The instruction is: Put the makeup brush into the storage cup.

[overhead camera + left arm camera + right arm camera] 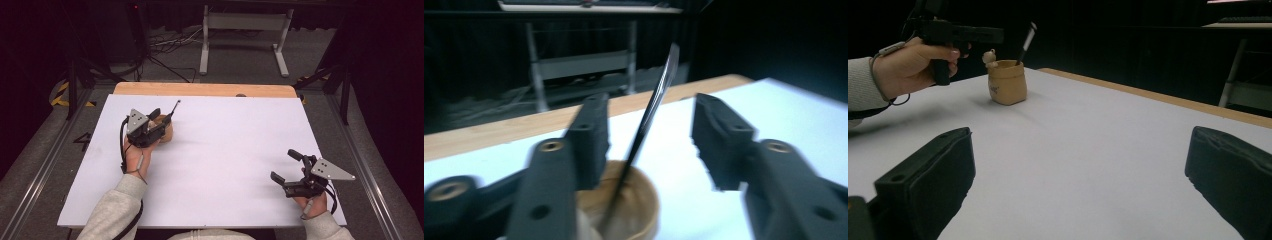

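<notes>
High view, table: white matte sheet (pixel 220 165) over a wooden top whose far edge shows bare.
High view, left tongs (pixel 155 122): black, with a grey three-cornered plate on top, held over a small tan cup (pixel 166 131); jaw gap hard to judge here.
High view, pen (pixel 173 110): thin, dark, slanting up out of the cup beyond the left tongs.
High view, right tongs (pixel 286 165): black, jaws wide, holding nothing, well apart from the cup.
Left gripper view, left tongs (pixel 651 135): blocky ribbed black pads, spread wide; the pen (pixel 651 115) stands between them, touching neither.
Left gripper view, cup (pixel 634 207): round, tan, smooth rim, just below the jaws, pen inside.
Right gripper view, right tongs (pixel 1078 175): wide, nothing between.
Right gripper view, cup (pixel 1007 82): sack-shaped, tan, far ahead, pen (pixel 1026 37) leaning in it; left hand (pixel 910 65) beside it.
</notes>
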Action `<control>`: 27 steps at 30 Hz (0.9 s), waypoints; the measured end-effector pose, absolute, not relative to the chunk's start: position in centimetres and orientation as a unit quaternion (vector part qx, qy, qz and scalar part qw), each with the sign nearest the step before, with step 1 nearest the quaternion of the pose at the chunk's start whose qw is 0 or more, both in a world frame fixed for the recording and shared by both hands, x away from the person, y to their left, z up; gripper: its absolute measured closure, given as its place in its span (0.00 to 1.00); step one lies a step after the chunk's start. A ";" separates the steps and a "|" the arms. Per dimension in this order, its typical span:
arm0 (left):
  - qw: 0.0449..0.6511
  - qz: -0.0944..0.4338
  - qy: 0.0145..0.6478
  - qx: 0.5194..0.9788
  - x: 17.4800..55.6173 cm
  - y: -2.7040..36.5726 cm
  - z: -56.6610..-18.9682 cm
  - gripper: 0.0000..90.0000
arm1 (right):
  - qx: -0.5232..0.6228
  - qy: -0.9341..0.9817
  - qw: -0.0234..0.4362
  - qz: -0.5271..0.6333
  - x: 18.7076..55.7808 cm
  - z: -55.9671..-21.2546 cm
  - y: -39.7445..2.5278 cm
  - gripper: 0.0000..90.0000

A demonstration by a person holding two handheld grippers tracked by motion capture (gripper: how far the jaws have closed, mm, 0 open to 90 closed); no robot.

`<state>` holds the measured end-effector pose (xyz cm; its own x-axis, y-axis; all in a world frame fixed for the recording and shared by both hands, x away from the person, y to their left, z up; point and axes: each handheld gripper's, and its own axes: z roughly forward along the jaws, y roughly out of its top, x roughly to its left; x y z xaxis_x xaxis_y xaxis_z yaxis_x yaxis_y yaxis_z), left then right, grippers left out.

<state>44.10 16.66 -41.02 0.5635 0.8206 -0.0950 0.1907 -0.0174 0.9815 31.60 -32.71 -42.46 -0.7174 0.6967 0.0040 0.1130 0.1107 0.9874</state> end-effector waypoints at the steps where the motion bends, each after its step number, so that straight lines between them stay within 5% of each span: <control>1: 0.615 0.240 0.374 0.651 44.0 17.0 -40.8 0.43 | 0.287 0.705 0.243 0.602 31.6 -42.5 -32.7 0.00; 9: 0.640 0.216 0.336 0.656 42.8 17.1 -39.5 0.25 | 0.285 0.705 0.244 0.601 31.6 -42.4 -32.7 0.00; 27: 0.647 0.198 0.300 0.673 39.6 19.6 -37.8 0.16 | 0.283 0.705 0.247 0.602 31.6 -42.1 -32.7 0.00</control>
